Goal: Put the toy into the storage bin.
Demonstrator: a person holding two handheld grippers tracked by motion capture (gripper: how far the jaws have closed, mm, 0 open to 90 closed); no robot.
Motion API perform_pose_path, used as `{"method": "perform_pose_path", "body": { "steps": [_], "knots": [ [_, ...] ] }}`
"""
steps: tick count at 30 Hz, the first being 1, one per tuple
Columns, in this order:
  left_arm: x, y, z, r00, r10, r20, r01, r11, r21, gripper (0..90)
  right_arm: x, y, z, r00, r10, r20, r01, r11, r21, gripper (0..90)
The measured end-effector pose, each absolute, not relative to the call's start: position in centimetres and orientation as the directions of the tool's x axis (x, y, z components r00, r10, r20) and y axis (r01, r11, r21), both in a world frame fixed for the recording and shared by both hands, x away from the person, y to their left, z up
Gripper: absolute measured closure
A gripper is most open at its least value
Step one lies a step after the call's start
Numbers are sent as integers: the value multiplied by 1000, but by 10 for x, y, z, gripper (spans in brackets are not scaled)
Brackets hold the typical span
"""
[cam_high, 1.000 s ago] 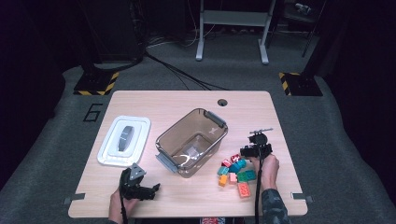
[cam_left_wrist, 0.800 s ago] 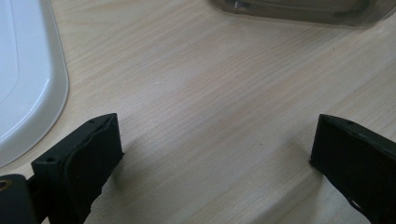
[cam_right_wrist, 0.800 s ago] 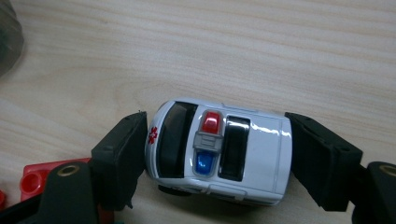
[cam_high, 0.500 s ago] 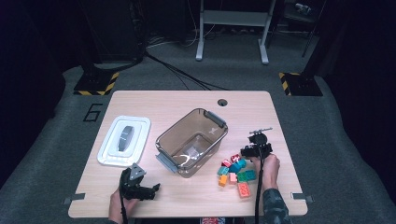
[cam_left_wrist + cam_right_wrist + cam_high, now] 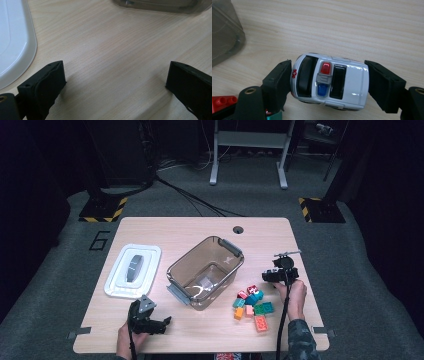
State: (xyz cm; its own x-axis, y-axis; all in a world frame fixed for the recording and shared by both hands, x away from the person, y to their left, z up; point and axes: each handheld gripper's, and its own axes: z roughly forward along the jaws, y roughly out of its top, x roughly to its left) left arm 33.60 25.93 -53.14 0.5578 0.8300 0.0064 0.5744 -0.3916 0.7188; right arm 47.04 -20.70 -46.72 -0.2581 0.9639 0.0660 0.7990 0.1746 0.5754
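Table [image 5: 165, 227] layout same as a sec ago: lid [image 5: 133, 270] far left, open bin [image 5: 206, 271] centre, brick pile [image 5: 253, 304] just right of it.

What changed: my right gripper [image 5: 328, 82] came up a bit vs the earlier high-view frames, now sits above the pile's far edge. Jaws clamped on the toy ambulance [image 5: 329, 81], nose to tail, one pad each end, roof facing cam. Car looks clear of the wood, w/ bricks [image 5: 223, 102] below at lower left. So pick looks done; my read: next is carry over to the bin, which is near, up-left in the right gripper view [image 5: 224, 32].

Left gripper [image 5: 115, 82]: jaws wide apart, nothing between, parked low over bare table betw lid edge [image 5: 15, 47] and bin. Hasn't moved.
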Motion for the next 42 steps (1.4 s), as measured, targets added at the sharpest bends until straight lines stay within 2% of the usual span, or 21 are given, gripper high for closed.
{"method": "perform_pose_path", "body": {
  "steps": [15, 21, 42],
  "knots": [
    [336, 259, -532, 558, 830, 2, 575, -387, 721, 25, 472, -193, -440, -305, 947, 98, 774, 187, 605, 245],
    [336, 259, -532, 557, 830, 2, 574, -387, 721, 25, 474, -187, -428, -348, 935, 71, 743, 229, 629, 245],
    [336, 259, -531, 559, 829, 7, 572, -392, 721, 28, 479, -173, -392, -396, 918, 34, 683, 270, 679, 245]
  ]
}}
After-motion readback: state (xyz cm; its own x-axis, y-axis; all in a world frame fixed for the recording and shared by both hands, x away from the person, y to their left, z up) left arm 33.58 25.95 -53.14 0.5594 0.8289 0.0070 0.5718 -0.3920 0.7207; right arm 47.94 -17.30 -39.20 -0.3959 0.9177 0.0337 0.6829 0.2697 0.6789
